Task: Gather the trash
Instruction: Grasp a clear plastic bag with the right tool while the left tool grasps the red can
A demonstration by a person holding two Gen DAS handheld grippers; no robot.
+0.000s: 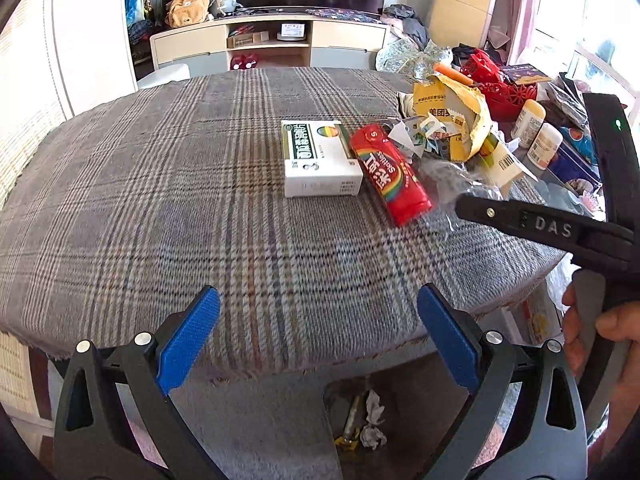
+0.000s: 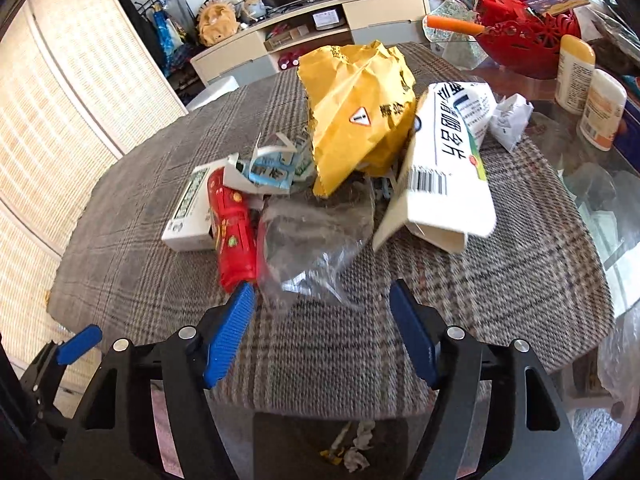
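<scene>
A heap of trash lies on the plaid tablecloth [image 1: 160, 208]: a white medicine box [image 1: 320, 160] [image 2: 188, 216], a red candy pack [image 1: 390, 176] [image 2: 234, 224], a clear plastic bag [image 1: 452, 184] [image 2: 312, 240], a crumpled yellow paper bag [image 1: 452, 120] [image 2: 360, 120], a flattened white carton [image 2: 444, 168] and torn paper scraps [image 2: 272, 168]. My left gripper [image 1: 318, 300] hangs open over the table's near edge, well short of the box, with nothing between its fingers. My right gripper [image 2: 320, 286] is open just in front of the clear bag, its pads not touching it.
A red basket [image 2: 524, 40] and two white bottles [image 2: 576, 76] stand on the glass top at the right. Below the table's near edge sits a bin [image 1: 404, 436] holding crumpled tissue [image 2: 352, 448]. A hand [image 1: 600, 340] holds the right gripper's handle.
</scene>
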